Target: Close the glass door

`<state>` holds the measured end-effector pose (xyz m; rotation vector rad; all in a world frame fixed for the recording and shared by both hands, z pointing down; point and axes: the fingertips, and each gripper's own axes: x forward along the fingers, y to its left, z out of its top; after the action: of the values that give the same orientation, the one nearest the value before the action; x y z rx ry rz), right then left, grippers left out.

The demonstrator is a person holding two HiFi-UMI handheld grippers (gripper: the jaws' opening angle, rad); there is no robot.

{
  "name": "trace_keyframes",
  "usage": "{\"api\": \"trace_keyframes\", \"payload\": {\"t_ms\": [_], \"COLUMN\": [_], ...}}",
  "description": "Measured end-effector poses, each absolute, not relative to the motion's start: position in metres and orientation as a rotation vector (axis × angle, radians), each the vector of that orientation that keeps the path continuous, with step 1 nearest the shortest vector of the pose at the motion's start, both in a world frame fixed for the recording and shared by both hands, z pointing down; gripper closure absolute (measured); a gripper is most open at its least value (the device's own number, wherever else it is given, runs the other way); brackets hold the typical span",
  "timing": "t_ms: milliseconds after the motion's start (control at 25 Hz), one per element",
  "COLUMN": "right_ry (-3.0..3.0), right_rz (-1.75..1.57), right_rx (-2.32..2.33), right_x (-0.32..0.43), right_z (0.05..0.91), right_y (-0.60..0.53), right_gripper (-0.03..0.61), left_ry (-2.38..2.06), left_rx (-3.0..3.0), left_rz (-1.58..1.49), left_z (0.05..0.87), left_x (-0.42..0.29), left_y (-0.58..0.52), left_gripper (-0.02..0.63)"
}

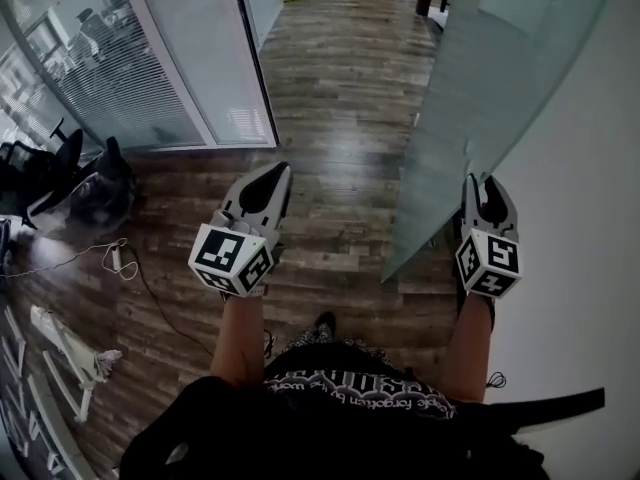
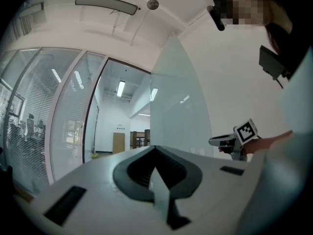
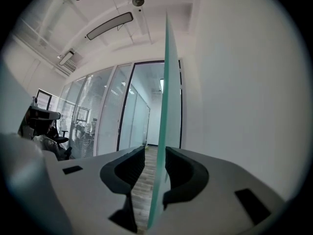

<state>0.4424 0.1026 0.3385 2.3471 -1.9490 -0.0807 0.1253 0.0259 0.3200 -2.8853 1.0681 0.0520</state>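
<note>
Wooden floor [image 1: 340, 88], glass door [image 1: 480, 98] top cropped

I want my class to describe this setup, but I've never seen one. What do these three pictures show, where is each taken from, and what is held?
There is no robot. A person holds a hand tool, a gripper, in each hand. The head view looks down from the person's head at the left gripper, the right gripper, a wooden floor and a glass door. The other two pictures come from a camera riding on each gripper, looking along its jaws. The left gripper's jaws are together and hold nothing. The right gripper's jaws are apart, with the door's edge standing between them. A gap shows on one side, so it isn't clamped.
</note>
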Motion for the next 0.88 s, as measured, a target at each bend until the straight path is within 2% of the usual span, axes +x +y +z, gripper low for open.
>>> {"api": "trace_keyframes", "payload": {"t_ms": [880], "right_ry": [-2.325], "right_rz": [-0.093], "right_rx": [2.013], "right_x": [0.312], "right_z": [0.34], "right_y": [0.016], "right_gripper": [0.459], "left_ry": [1.428], "left_rx": [-2.69], "left_rz": [0.051], "left_z": [0.313], "left_x": [0.01], "left_y": [-0.012], "left_gripper": [0.612]}}
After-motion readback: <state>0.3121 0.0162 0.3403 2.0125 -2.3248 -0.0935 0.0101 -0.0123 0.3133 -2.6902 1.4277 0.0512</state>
